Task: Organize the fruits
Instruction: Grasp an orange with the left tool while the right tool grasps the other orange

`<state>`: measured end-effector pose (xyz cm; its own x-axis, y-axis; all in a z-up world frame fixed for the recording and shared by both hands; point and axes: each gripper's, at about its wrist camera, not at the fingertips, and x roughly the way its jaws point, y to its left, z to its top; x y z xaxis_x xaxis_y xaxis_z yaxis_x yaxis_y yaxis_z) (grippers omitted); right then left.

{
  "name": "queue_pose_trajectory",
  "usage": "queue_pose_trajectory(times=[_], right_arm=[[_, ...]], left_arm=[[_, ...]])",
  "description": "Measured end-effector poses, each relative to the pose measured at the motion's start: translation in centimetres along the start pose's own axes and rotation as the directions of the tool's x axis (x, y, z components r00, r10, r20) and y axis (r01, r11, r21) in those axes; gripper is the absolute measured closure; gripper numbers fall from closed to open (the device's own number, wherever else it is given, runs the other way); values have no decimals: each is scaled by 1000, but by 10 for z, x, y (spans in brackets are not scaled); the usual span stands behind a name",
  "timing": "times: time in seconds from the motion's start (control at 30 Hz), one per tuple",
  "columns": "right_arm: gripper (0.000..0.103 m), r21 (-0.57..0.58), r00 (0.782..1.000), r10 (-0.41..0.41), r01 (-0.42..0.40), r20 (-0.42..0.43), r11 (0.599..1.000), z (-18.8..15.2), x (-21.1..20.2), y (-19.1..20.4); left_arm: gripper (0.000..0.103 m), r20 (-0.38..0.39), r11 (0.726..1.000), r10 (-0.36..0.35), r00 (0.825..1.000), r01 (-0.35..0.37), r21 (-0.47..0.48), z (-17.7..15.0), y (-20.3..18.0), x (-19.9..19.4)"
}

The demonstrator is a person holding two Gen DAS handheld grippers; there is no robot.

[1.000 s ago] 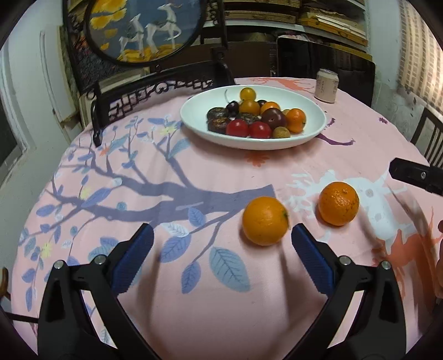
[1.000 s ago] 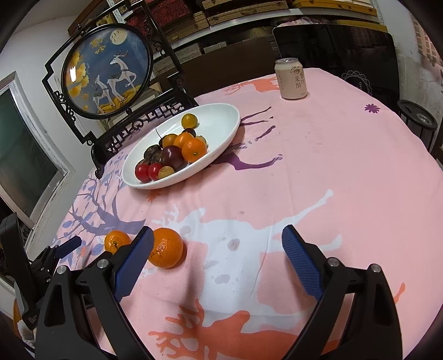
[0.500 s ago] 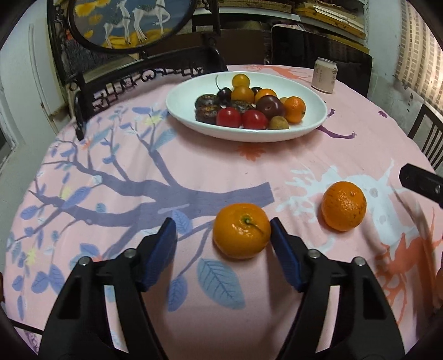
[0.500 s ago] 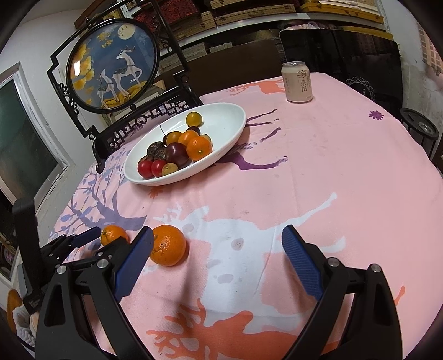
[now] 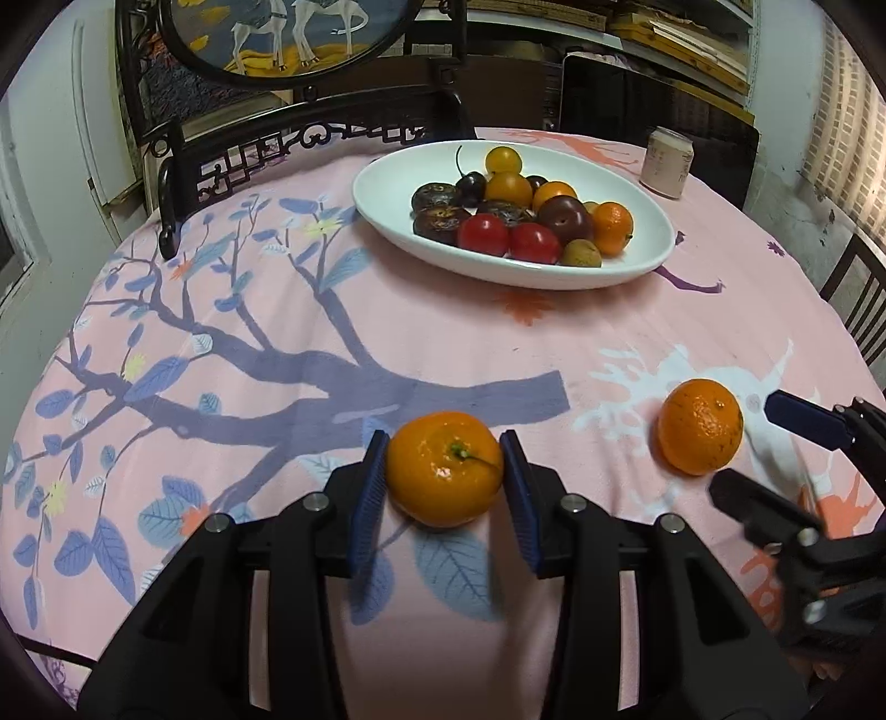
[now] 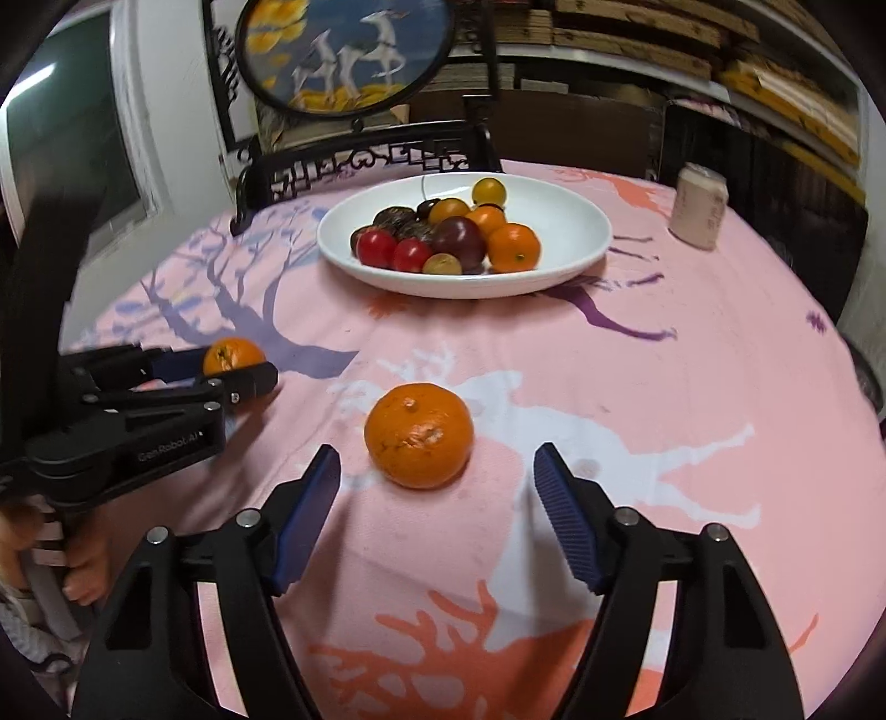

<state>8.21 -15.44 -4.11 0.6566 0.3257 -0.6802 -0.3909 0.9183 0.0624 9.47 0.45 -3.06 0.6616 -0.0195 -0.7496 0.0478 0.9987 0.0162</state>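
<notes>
My left gripper [image 5: 444,471] is shut on a stemmed orange [image 5: 444,468] that rests on the pink tablecloth; it also shows in the right wrist view [image 6: 232,355]. A second orange [image 5: 700,425] lies to its right, just in front of my open right gripper [image 6: 437,476], a little beyond the fingertips [image 6: 421,435]. A white oval bowl [image 5: 387,183] at the back holds oranges, red tomatoes and dark plums. In the right wrist view the bowl [image 6: 576,221] is straight ahead.
A pale drink can [image 5: 667,162] stands at the back right, also seen in the right wrist view [image 6: 699,206]. A black carved stand with a round deer picture [image 5: 299,33] rises behind the table. Chairs stand around the table's edge.
My left gripper moved forward and closed its blue pads onto the stemmed orange. My right gripper swung left and came up behind the second orange, still open.
</notes>
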Motion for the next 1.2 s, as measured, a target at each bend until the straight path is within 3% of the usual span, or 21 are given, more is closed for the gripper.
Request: queue_pose_trajectory(times=[0.4, 0.5, 0.53, 0.7, 0.97, 1.2], right_arm=[[36, 0, 998, 11, -11, -62, 1000, 3, 19, 5], [49, -1, 998, 11, -11, -67, 1000, 3, 20, 6], [58, 2, 997, 9, -9, -78, 1000, 3, 22, 5], [60, 1, 997, 6, -6, -76, 1000, 2, 21, 6], [61, 18, 999, 6, -6, -32, 1000, -1, 7, 1], [65, 101, 994, 17, -28, 104, 994, 13, -31, -22]], left_arm=[[62, 12, 999, 33, 999, -33, 18, -2, -5, 1], [62, 12, 999, 31, 999, -31, 15, -2, -5, 1], [62, 13, 999, 33, 999, -33, 17, -2, -5, 1], [62, 15, 999, 30, 999, -30, 15, -2, -5, 1], [62, 34, 999, 35, 999, -35, 11, -3, -5, -4], [62, 106, 998, 58, 993, -58, 0, 8, 0, -23]])
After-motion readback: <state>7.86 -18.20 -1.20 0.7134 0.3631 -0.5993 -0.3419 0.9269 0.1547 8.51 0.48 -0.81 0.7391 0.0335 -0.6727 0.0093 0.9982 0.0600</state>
